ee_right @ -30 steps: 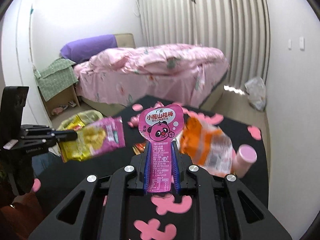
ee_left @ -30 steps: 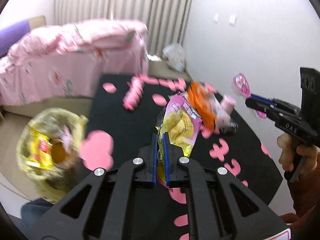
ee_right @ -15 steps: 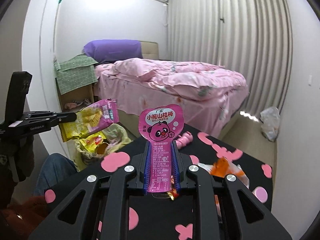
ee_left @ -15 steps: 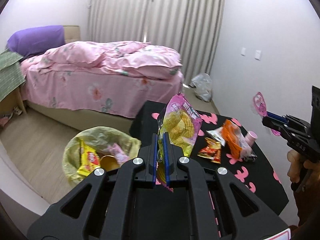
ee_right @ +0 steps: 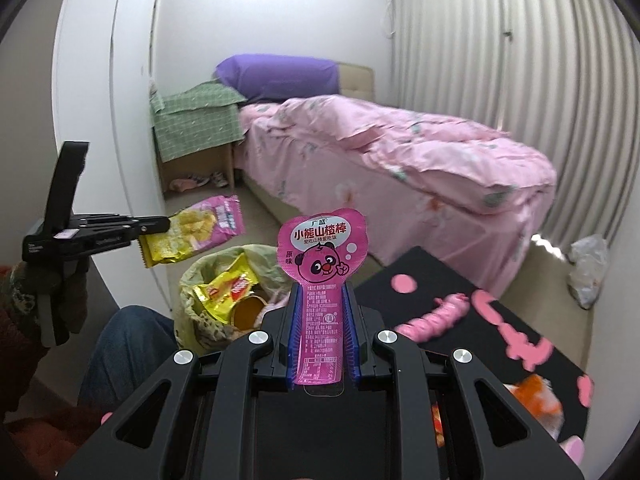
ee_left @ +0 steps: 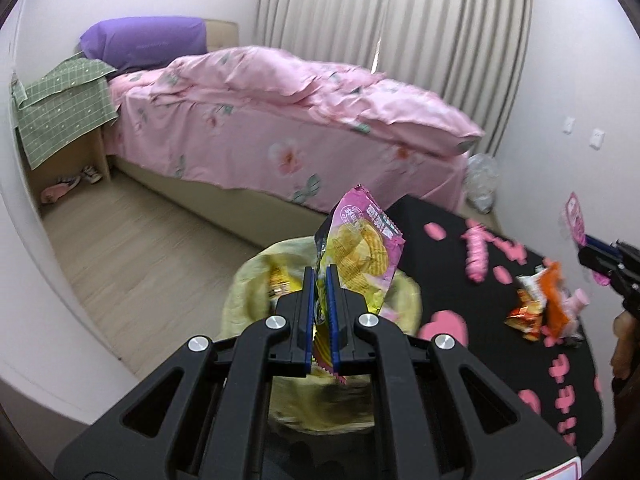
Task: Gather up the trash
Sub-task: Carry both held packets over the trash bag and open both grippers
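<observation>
My left gripper [ee_left: 320, 280] is shut on a pink and yellow chip bag [ee_left: 360, 248] and holds it above the trash bin lined with a yellow-green bag [ee_left: 248, 292]. In the right wrist view the same chip bag [ee_right: 196, 236] hangs over the bin [ee_right: 200, 280], which holds a yellow wrapper [ee_right: 224, 288] and a can. My right gripper [ee_right: 320, 300] is shut on a pink panda snack wrapper [ee_right: 322, 248], held upright beside the bin. More trash [ee_left: 540, 304], an orange packet and a pink bottle, lies on the black table [ee_left: 452, 280].
A bed with a pink cover [ee_left: 300, 120] stands behind the table and the bin. A nightstand with a green cloth [ee_left: 60, 108] is at the far left. A white plastic bag [ee_right: 588, 268] lies on the floor by the curtain. A person's knee [ee_right: 128, 344] is beside the bin.
Both grippers have swung left, away from the table. The chip bag has moved from above the table to above the bin. The panda wrapper now sits close to the bin.
</observation>
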Demonstrator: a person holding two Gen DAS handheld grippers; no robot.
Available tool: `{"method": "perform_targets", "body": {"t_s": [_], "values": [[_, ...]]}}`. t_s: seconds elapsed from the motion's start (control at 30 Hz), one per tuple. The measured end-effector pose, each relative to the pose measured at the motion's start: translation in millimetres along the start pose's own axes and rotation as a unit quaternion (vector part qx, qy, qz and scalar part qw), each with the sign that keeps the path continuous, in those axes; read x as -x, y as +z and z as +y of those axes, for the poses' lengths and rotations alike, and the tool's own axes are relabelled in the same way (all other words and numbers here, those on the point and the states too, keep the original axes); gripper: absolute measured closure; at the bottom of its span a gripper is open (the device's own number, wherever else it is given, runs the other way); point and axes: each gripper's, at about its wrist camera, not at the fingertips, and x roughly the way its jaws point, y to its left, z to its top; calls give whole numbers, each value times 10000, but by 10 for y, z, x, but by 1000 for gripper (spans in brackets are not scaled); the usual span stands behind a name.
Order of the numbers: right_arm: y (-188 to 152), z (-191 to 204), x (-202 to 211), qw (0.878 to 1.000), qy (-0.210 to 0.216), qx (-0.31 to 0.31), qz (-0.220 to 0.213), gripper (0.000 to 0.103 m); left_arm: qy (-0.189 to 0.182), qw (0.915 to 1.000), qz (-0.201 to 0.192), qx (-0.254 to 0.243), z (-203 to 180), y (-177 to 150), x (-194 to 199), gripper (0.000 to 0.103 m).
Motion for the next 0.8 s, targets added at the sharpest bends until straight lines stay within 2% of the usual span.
{"method": "perform_targets", "body": {"t_s": [0.3,0.4,0.5,0.57,0.7,0.8], "values": [[78,195,-1104,9946,648,131,801,84,416,9949,831,-390,145,-243,-926,97],[61,263,-1522,9886,883,230,1196,84,307,9921,1149,-399,149,-382,-1244,97],[3,301,-1992,9810,964,318,1652,84,20,9899,1371,-351,86,-473,-1475,97],[-29,289,-2217,9774,977,346,1841,84,-169,9896,1406,-271,73,-503,-1540,97],[-71,316,-2597,9700,1077,389,2145,84,-323,9893,1417,-127,128,-487,-1570,97],[-96,352,-2685,9671,1138,420,2235,84,-385,9896,1383,-56,199,-456,-1523,97]]}}
